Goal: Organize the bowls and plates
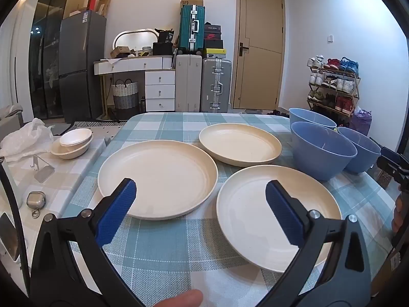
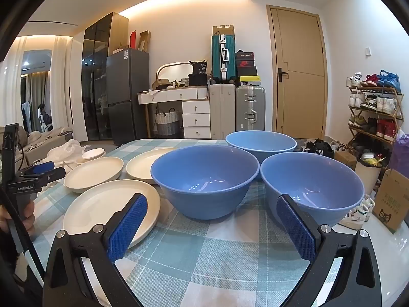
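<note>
Three cream plates lie apart on the checked tablecloth: a left plate [image 1: 157, 177], a far plate [image 1: 240, 143] and a near right plate [image 1: 276, 220]. Three blue bowls stand upright at the right: a middle bowl [image 1: 322, 153] [image 2: 204, 179], a far bowl [image 1: 310, 119] [image 2: 260, 143] and a right bowl [image 1: 360, 148] [image 2: 311, 186]. My left gripper [image 1: 200, 192] is open and empty, held over the gap between the two near plates. My right gripper [image 2: 212, 204] is open and empty in front of the middle and right bowls.
A side surface at the left holds two small stacked white bowls [image 1: 72, 142], a plastic bag [image 1: 28, 138] and a small metal case [image 1: 35, 200]. The table's right edge [image 2: 378, 232] drops to the floor with shoes and a cardboard box [image 2: 391, 202].
</note>
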{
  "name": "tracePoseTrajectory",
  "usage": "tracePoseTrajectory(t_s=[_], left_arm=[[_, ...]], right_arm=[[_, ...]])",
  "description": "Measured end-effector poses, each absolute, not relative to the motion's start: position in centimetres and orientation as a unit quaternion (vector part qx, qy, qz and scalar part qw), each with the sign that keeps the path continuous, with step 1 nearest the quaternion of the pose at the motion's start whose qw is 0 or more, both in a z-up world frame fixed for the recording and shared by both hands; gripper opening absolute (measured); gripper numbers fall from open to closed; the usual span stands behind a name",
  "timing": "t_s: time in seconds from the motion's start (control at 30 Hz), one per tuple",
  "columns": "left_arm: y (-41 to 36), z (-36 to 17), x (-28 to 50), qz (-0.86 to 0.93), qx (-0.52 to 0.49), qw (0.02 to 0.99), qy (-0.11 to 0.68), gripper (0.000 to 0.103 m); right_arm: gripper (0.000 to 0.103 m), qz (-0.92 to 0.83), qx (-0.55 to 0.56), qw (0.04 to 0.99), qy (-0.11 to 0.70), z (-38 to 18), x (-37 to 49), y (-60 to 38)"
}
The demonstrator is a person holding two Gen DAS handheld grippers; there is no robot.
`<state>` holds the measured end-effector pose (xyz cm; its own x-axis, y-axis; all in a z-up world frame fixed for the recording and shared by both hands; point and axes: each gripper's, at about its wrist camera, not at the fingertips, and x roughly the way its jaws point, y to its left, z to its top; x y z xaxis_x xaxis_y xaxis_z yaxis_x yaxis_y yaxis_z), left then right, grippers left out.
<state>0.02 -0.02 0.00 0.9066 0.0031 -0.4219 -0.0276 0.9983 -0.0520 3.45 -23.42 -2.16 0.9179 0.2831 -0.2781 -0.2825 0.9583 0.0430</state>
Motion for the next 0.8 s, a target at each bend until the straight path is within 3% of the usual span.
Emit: tracePoseTrajectory(t_s=[0.8], left_arm=[[0.01, 0.00, 0.01, 0.007, -0.031, 0.976, 0.214, 0.101]], right_arm=[[0.103, 0.146, 0.000, 0.980, 0.136, -1.85, 3.58, -23.40]])
